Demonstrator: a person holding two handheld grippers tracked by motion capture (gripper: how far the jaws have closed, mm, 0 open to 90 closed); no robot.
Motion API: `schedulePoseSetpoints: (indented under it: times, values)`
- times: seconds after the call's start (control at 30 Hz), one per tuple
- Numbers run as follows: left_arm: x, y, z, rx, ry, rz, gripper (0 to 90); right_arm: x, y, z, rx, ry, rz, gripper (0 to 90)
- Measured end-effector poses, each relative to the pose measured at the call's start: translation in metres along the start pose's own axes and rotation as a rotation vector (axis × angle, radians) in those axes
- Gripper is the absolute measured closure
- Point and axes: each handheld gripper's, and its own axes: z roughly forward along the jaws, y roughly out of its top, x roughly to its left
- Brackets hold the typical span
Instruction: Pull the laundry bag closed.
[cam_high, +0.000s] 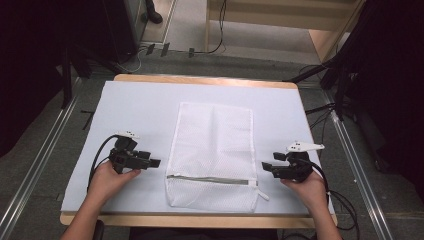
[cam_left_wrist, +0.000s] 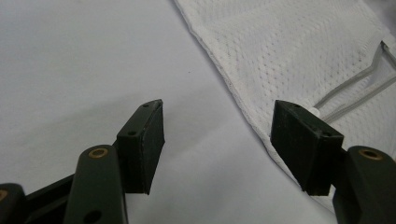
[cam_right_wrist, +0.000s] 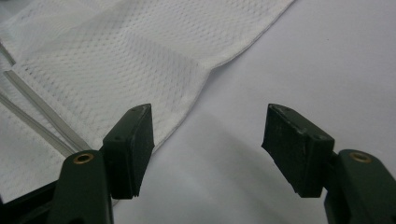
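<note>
- A white mesh bag (cam_high: 212, 150) lies flat in the middle of the desk (cam_high: 140, 110), a long rectangle with its short edge toward me.
- Its fabric is a fine, dotted netting (slightly rumpled, with a soft fold running lengthwise), hemmed by a narrow stitched border.
- A grey zipper (cam_high: 212, 179) runs straight across the bag near my end, and a small white pull tab (cam_high: 262, 194) sticks out at its right end.
- The desk top is a smooth, matte, pale grey sheet with a light wooden edge showing around it.
- My left gripper (cam_high: 156, 162) sits just beside the bag's left edge, its blocky black jaws spread wide with nothing between them; in the left gripper view one flat pad (cam_left_wrist: 152, 140) hangs over bare desk.
- My right gripper (cam_high: 265, 166) sits just beside the bag's right edge, jaws likewise spread and empty (pointing inward at the mesh).
</note>
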Motion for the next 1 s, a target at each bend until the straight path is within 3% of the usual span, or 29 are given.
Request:
schedulePoseSetpoints:
  times: [0.47,0.87,1.0]
  values:
    - [-0.002,-0.001,0.000,0.003,0.002,-0.001,38.1,0.003,0.003,-0.001,0.009,0.003,0.008,41.3]
    - [-0.007,-0.002,-0.003,0.006,-0.020,0.008,51.9,0.010,0.006,-0.002,0.009,0.012,-0.013,46.2]
    - [-0.010,-0.002,-0.003,0.010,-0.017,0.037,58.6,0.013,0.006,-0.001,0.019,0.016,-0.027,47.8]
